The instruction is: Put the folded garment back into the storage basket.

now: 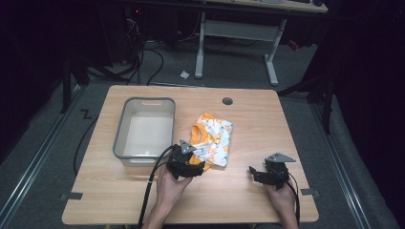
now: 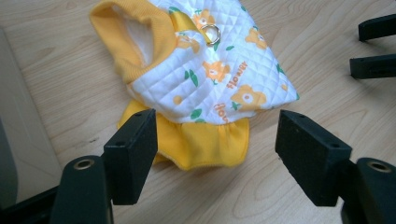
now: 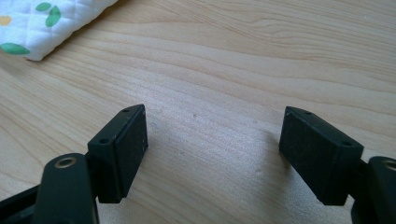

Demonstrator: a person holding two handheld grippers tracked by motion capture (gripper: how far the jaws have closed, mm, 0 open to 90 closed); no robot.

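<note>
A small quilted white garment [image 1: 213, 137] with orange bears and yellow trim lies folded at the table's middle. In the left gripper view the garment [image 2: 210, 70] shows a yellow collar, a metal ring and a yellow ruffled hem. My left gripper [image 1: 193, 161] is open at its near edge. Seen along its jaws, the left gripper [image 2: 217, 128] has them wide apart on either side of the hem, with no grip on it. My right gripper [image 1: 253, 172] stands open over bare wood to the right. The right gripper [image 3: 215, 116] holds nothing, and a corner of the garment [image 3: 42, 18] lies beyond it.
An empty grey plastic bin [image 1: 123, 125] stands left of the garment, and its wall [image 2: 18, 140] is close beside my left jaw. The wooden table [image 1: 267, 124] has a cable hole [image 1: 227, 101] at the back. Desk legs and cables lie on the floor behind.
</note>
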